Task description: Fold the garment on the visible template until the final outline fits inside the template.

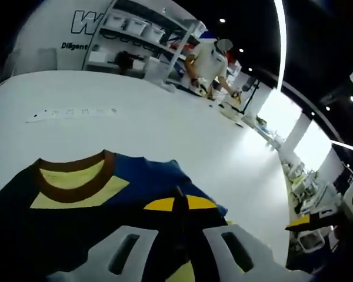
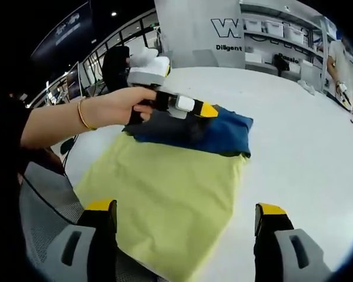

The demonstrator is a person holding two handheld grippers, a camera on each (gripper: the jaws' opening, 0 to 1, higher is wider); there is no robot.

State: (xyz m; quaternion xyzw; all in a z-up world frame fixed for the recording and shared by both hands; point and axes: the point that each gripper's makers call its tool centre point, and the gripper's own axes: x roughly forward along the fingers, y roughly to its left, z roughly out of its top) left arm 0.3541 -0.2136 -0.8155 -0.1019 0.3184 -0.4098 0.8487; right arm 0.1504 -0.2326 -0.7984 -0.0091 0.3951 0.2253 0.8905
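Observation:
A navy garment (image 1: 144, 176) with a brown collar (image 1: 103, 173) and pale yellow lining lies on the white table. My left gripper (image 1: 180, 204) sits low over it, its yellow-tipped jaws shut together on a fold of the navy cloth. In the right gripper view the garment (image 2: 223, 132) lies bunched at the far end of a yellow-green template sheet (image 2: 170, 194). A hand holds the left gripper (image 2: 207, 110) down on it. My right gripper (image 2: 185, 208) hovers over the near part of the template, jaws wide open and holding nothing.
The white table (image 2: 306, 135) stretches far to the right and back. A strip of paper (image 1: 70, 113) lies beyond the garment. A person (image 1: 209, 61) works at the far end near shelves (image 1: 141, 29). A mesh chair (image 2: 41, 205) stands by the near table edge.

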